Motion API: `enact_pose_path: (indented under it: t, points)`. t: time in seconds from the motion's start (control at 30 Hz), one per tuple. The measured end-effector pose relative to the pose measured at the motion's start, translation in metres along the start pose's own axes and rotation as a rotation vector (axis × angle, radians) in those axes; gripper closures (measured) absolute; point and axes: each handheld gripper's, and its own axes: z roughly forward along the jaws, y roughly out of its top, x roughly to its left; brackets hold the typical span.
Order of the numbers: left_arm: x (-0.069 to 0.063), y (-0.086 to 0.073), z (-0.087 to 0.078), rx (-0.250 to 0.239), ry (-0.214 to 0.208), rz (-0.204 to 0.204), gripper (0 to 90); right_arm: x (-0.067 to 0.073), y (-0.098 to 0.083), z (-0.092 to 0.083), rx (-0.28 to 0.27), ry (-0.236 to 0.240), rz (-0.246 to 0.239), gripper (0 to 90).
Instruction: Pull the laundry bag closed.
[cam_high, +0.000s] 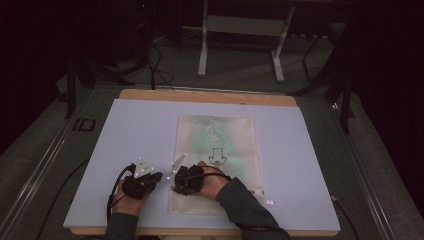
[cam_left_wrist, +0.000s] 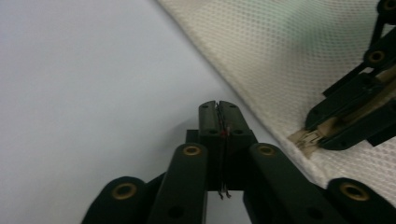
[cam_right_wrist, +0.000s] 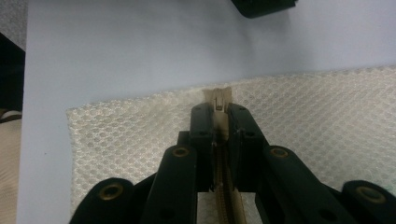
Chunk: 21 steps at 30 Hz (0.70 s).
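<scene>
A cream mesh zip bag (cam_high: 215, 145) lies flat on the pale blue mat (cam_high: 135, 130). My right gripper (cam_high: 176, 185) rests on the bag's near left part and is shut on the zipper; in the right gripper view the zipper's end (cam_right_wrist: 218, 95) sticks out just past the fingertips (cam_right_wrist: 201, 116) at the bag's edge. My left gripper (cam_high: 159, 176) sits on the mat just left of the bag, shut with nothing between its jaws (cam_left_wrist: 218, 109). The left gripper view has the right gripper (cam_left_wrist: 322, 135) pinching the zipper end (cam_left_wrist: 304, 140).
The mat covers a wooden board (cam_high: 205, 95) whose far edge shows. A white frame stand (cam_high: 240, 30) is on the floor beyond the table. A dark cable (cam_high: 112, 197) trails from the left gripper. Bare mat stretches to the left and right of the bag.
</scene>
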Motion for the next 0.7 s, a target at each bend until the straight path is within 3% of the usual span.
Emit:
enact_pose_path:
  t: [0.43, 0.7]
  points:
    - [-0.014, 0.007, 0.012, -0.009, -0.088, -0.010, 88.5, 0.001, -0.001, 0.001, -0.006, -0.012, -0.010, 82.0]
    - [-0.023, 0.009, 0.020, 0.006, -0.103, 0.003, 88.3, 0.001, -0.002, 0.001, -0.020, -0.019, -0.025, 82.0]
